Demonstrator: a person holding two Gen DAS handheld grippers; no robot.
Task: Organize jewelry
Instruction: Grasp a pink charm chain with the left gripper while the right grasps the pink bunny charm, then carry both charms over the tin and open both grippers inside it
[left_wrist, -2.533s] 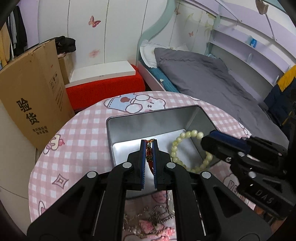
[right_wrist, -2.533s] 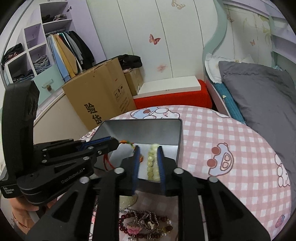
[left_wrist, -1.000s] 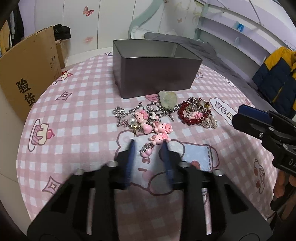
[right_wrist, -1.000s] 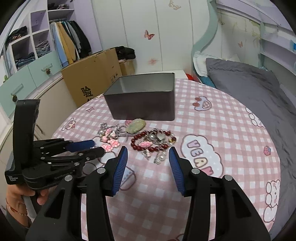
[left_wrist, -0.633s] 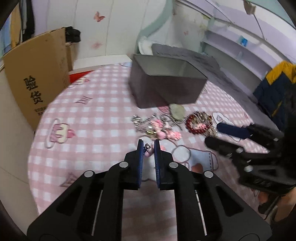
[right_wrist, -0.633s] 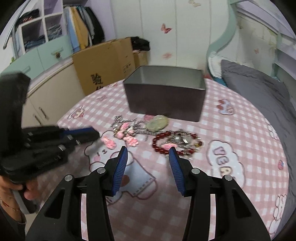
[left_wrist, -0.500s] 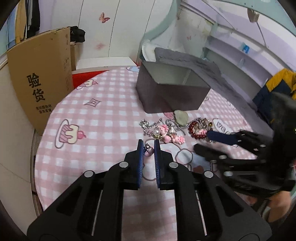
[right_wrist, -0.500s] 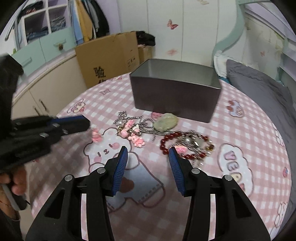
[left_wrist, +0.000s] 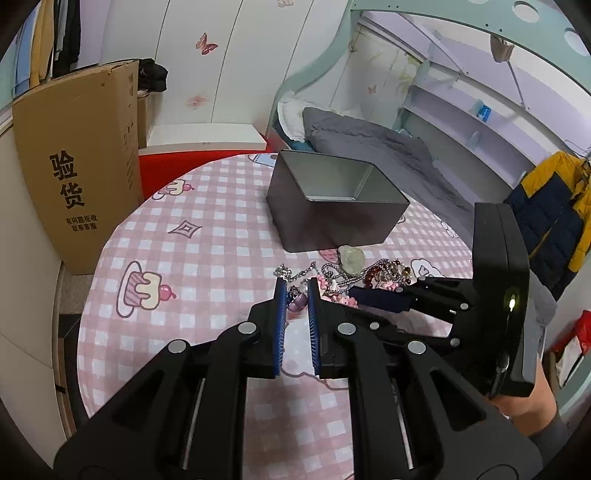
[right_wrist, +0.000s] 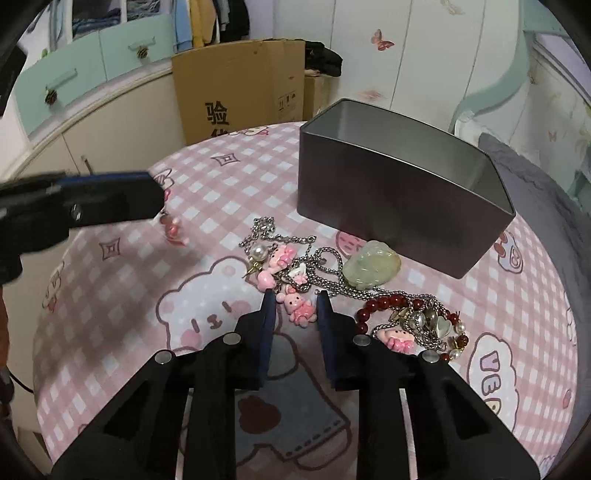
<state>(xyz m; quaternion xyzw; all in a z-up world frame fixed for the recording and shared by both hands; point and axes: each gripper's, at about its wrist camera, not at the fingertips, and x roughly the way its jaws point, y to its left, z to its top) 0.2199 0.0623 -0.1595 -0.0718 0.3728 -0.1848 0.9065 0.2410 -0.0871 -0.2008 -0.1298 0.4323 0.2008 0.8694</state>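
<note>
We find the left gripper (left_wrist: 294, 300) closed on a small pink charm (left_wrist: 297, 300), a rounded glossy piece with a metal link at its top, pinched between the ribbed blue pads (left_wrist: 280, 306) and lifted clear of the table (left_wrist: 207, 258); in the right wrist view the same charm (right_wrist: 173, 228) hangs blurred beneath the gripper tip (right_wrist: 110, 203). We record the right gripper (right_wrist: 294, 301) with its jaws apart, its dark fingers low over the table and flanking a pink rabbit figure (right_wrist: 300, 309) without visibly touching it. The remaining jewelry lies in a tangled heap just in front of a rectangular metal tin (right_wrist: 399, 192), which is open-topped, with dull grey matte walls and a brighter brushed interior. In the heap we note a silver link chain (right_wrist: 325, 273) looped among further pink figures, a pearl bead (right_wrist: 257, 252), a pale green carved stone pendant (right_wrist: 371, 269) with a waxy, lumpy surface resting near the tin's front wall, and a bracelet of round dark red beads (right_wrist: 380, 306) mixed with silver heart pieces. The table is round and covered with a pink and white checked cloth printed with cartoon figures. A corrugated cardboard box (left_wrist: 79, 166) printed with black characters stands beyond the table's far edge.
</note>
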